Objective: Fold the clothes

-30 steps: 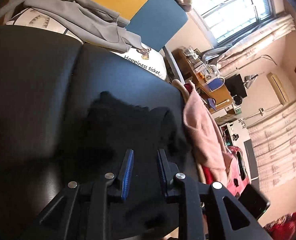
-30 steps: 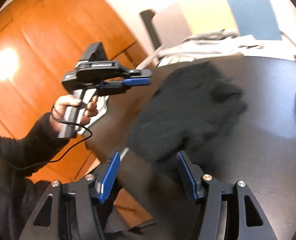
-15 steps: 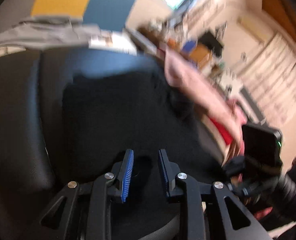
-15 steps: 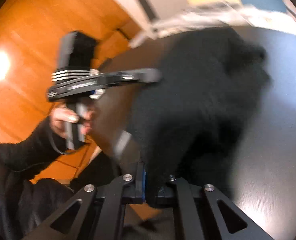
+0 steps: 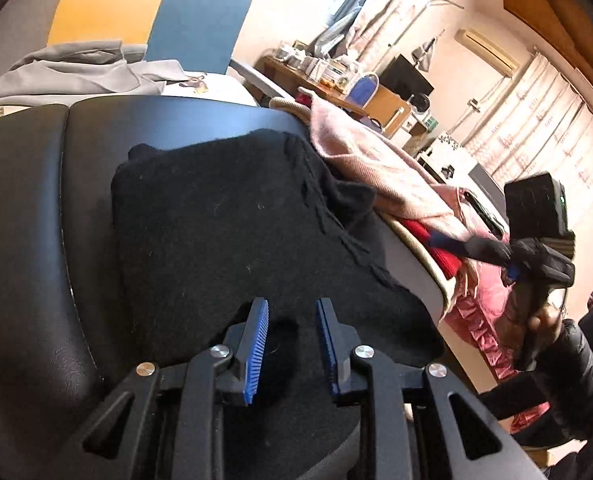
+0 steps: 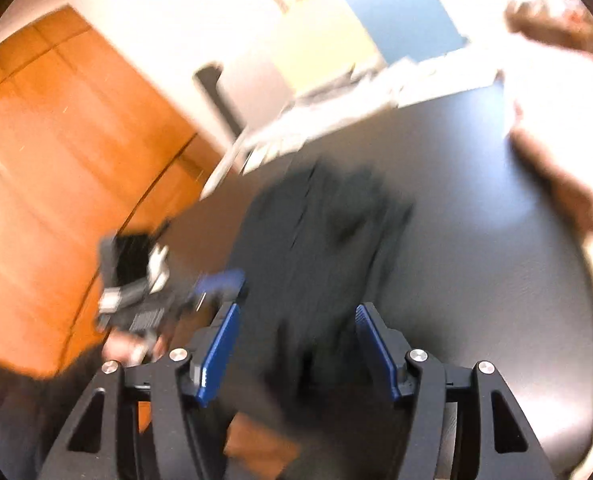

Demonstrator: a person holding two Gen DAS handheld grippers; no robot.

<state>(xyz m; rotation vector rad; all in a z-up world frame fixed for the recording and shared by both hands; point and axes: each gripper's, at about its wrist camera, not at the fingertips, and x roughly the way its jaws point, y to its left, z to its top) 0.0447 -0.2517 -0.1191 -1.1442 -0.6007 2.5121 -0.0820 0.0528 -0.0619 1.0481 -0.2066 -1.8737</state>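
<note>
A black knitted garment [image 5: 232, 232] is seen lying partly folded on a black padded leather surface [image 5: 28, 208], its long axis running away from the left gripper [image 5: 292, 344] toward the far edge, where a grey sweatshirt [image 5: 80, 68] is heaped. The near hem of the garment lies directly under and between the left gripper's blue ribbed pads [image 5: 256, 344], which are held a little apart with nothing clamped; whether cloth is touched cannot be told. In the blurred right wrist view, the same dark garment [image 6: 316, 248] is shown ahead of the right gripper [image 6: 296, 352], whose jaws are spread wide and empty, the near edge of the cloth lying between them. From the left wrist view the right gripper is seen off the garment's right side, beside a pink blanket [image 5: 360, 160], well apart from the cloth. The left gripper is therefore judged nearer to the hem, and a grasp there with a lift along the long axis would be the likely next fold.
</note>
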